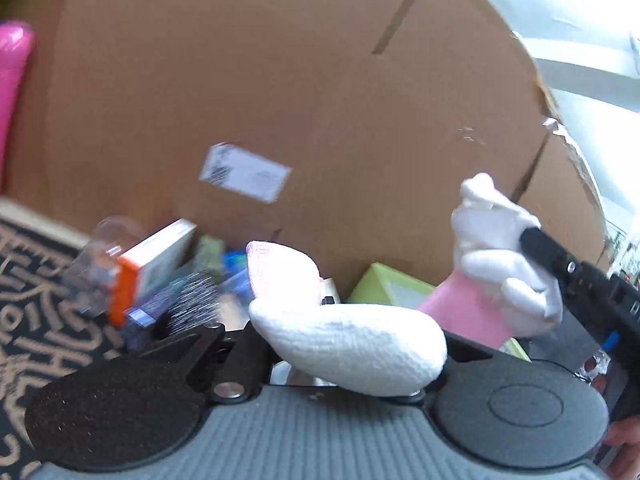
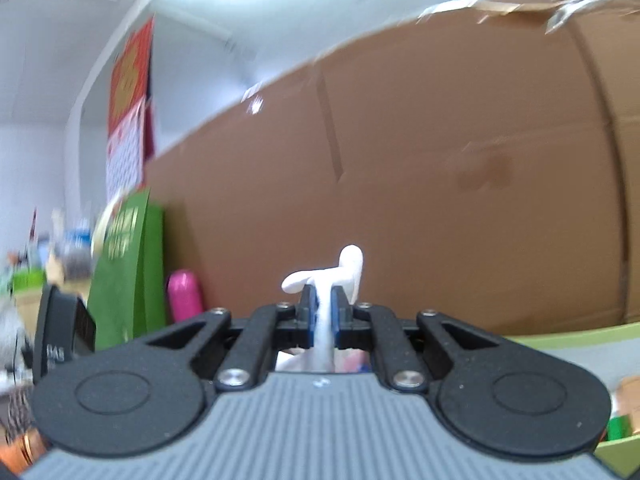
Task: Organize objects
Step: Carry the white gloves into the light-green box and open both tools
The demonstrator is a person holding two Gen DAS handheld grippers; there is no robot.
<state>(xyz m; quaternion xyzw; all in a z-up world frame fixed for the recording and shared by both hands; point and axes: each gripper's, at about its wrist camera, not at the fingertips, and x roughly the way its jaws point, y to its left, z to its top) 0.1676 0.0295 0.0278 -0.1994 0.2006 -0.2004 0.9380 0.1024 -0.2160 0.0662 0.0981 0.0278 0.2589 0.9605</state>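
A white and pink knitted sock [image 1: 352, 336] lies across my left gripper [image 1: 332, 312], hiding its fingers; whether they are shut on it I cannot tell. My right gripper [image 2: 325, 312] is shut on the white fabric of a second white and pink sock [image 2: 328, 280]. In the left wrist view that sock [image 1: 496, 256] hangs bunched at the right, pinched by the right gripper's black fingers [image 1: 544, 248], its pink part [image 1: 468, 308] below.
A large cardboard box [image 1: 280, 80] fills the background in both views. On the patterned rug [image 1: 36, 300] sit an orange and white box [image 1: 152, 268], a clear container [image 1: 100, 252] and a brush [image 1: 188, 300]. A green tray [image 1: 384, 284] lies behind the socks. A green bag [image 2: 128, 264] and pink bottle [image 2: 184, 292] stand left.
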